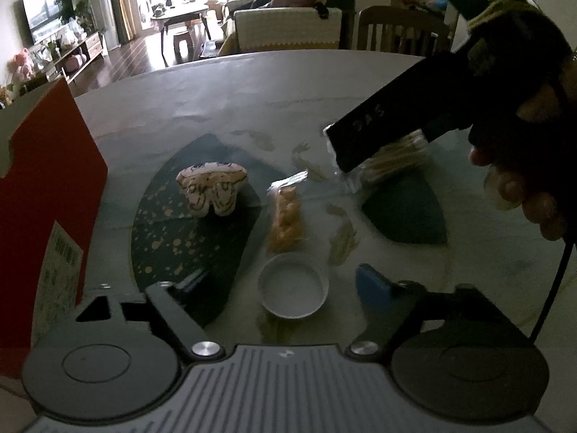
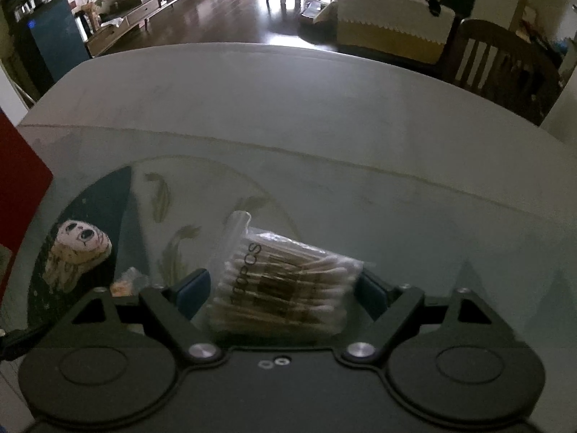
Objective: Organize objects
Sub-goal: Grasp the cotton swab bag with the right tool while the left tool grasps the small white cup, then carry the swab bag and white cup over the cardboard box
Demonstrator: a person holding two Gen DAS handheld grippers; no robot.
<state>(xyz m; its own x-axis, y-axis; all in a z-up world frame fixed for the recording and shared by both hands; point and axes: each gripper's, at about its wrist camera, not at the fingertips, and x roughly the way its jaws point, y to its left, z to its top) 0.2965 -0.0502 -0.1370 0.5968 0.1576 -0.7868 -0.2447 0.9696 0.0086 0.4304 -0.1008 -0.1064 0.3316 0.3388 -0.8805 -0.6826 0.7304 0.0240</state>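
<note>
My right gripper [image 2: 283, 285] is shut on a clear bag of cotton swabs [image 2: 288, 274], blue pads pressing both sides. In the left wrist view that gripper [image 1: 346, 155] reaches in from the upper right in a person's hand [image 1: 523, 195], the cotton swab bag [image 1: 396, 158] hanging under it above the table. My left gripper [image 1: 279, 285] is open low over the table, with a white round lid [image 1: 294, 290] lying between its fingers. A cream plush toy [image 1: 212, 187] sits on a dark green mat, and a small bag of orange snacks [image 1: 285, 216] lies beside it.
A tall red box [image 1: 47, 195] stands close at the left edge. The round pale table [image 2: 288, 108] carries dark green patterned patches [image 1: 407, 213]. A wooden chair [image 2: 505, 61] stands past the far right rim, and a living room lies behind.
</note>
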